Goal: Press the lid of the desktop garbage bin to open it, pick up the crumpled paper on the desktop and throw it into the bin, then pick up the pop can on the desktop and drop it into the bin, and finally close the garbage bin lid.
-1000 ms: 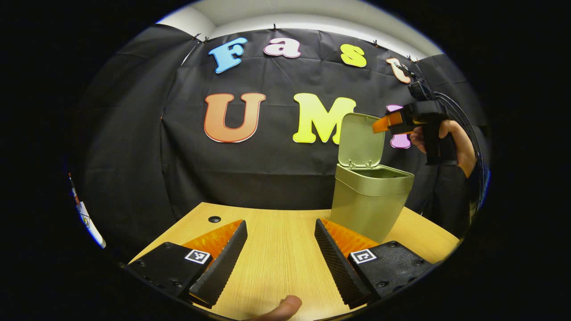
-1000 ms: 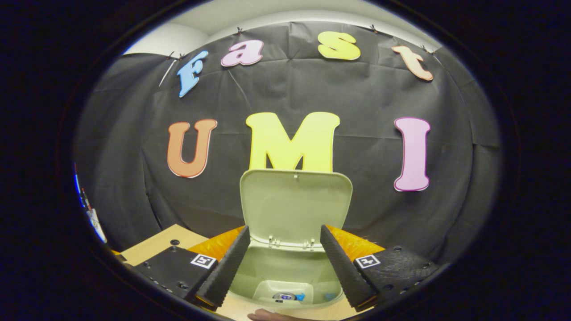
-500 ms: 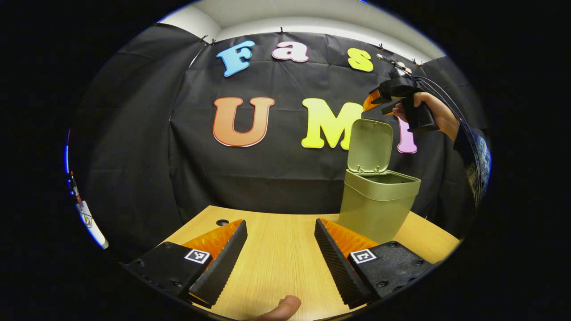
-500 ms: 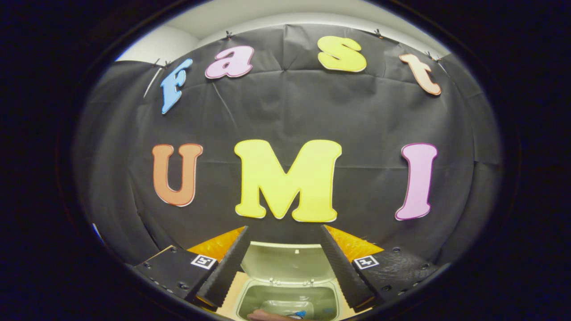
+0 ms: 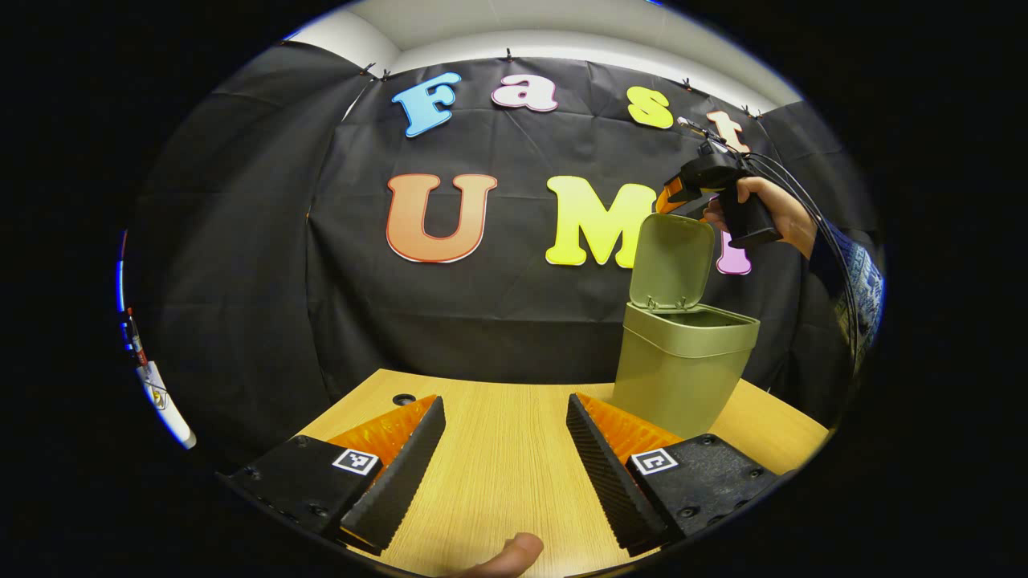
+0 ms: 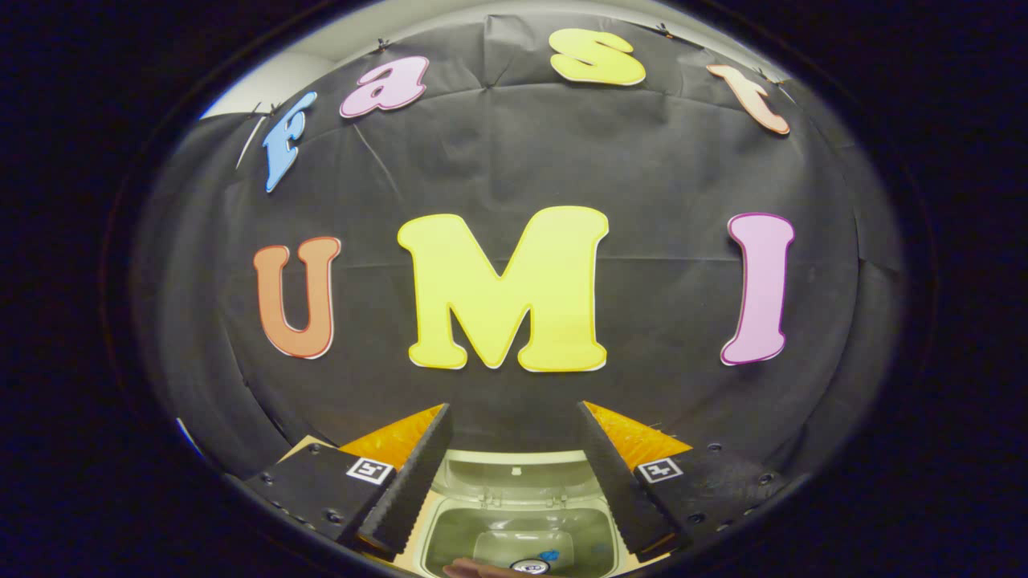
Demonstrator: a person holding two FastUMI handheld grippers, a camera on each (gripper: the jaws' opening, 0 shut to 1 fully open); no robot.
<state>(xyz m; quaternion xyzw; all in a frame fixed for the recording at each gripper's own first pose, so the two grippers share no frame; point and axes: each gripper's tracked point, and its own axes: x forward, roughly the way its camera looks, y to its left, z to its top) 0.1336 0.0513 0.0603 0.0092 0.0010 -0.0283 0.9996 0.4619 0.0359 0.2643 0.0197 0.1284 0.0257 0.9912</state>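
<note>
Can [image 6: 530,566] lies in the bin [image 5: 683,373], frame bottom; lid [image 5: 671,261] up, closing left; both grippers [image 5: 502,461] [image 6: 510,482] gape, empty.

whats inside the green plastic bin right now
Through the open green plastic bin, the right gripper view shows a round can top with blue bits beside it at the bottom. Crumpled paper cannot be made out; the right gripper covers the sides.

Bin [image 5: 679,377]: dull olive green, lid [image 5: 671,261] same shade, inside paler in right gripper view [image 6: 514,534]. Desktop [image 5: 502,466]: light yellowish wood grain w/ small black hole [image 5: 403,399]. Sleeve [image 5: 855,281]: blue w/ pale pattern. Booth wall [image 5: 498,313]: black cloth. Ceiling strip [image 5: 562,36]: white. Can top [image 6: 530,567] in bin: silvery w/ dark centre, blue bits [image 6: 552,555] beside.
</note>
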